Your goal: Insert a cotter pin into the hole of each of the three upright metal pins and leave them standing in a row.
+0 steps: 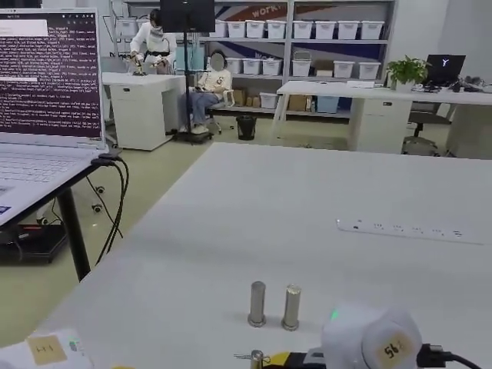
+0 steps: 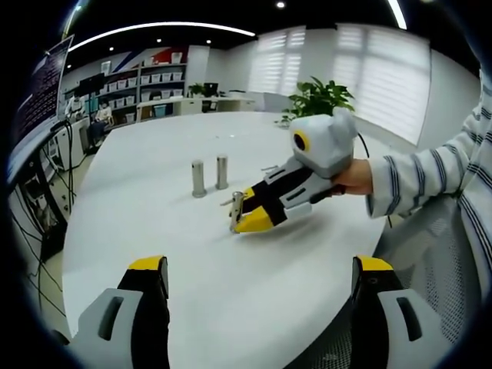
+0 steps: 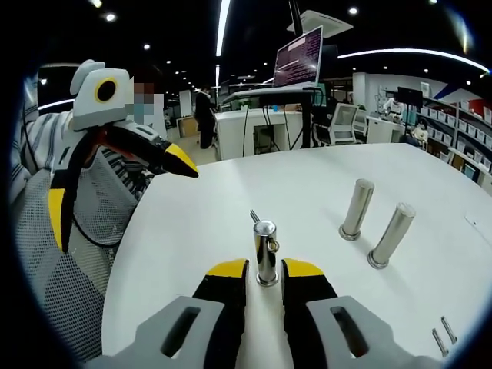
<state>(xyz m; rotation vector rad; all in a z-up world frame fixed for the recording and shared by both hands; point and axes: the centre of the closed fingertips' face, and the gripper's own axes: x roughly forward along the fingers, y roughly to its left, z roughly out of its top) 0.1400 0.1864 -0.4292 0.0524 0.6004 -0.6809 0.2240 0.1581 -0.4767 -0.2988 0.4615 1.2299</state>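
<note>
The right hand-held gripper (image 3: pixel 265 270) is closed on an upright metal pin (image 3: pixel 266 247) with a cotter pin (image 3: pixel 253 217) through its top. Two more metal pins (image 3: pixel 357 209) stand on the desk (image 3: pixel 307 181), ahead and to its right. The left hand-held gripper (image 2: pixel 259 266) hangs open, well apart.

At the bottom edge of the head view, the right gripper (image 1: pixel 269 359) and the third metal pin (image 1: pixel 256 358) it clasps are cut off by the frame, leaving only the pin's top in sight. In the right gripper view that pin's foot sits hidden between the yellow jaw tips, and the thin cotter pin (image 3: pixel 252 217) at its head is too small to tell whether it passes through the hole. Upper left in the head view, the laptop (image 1: pixel 46 77) runs off the frame, its screen text too small to read.
</note>
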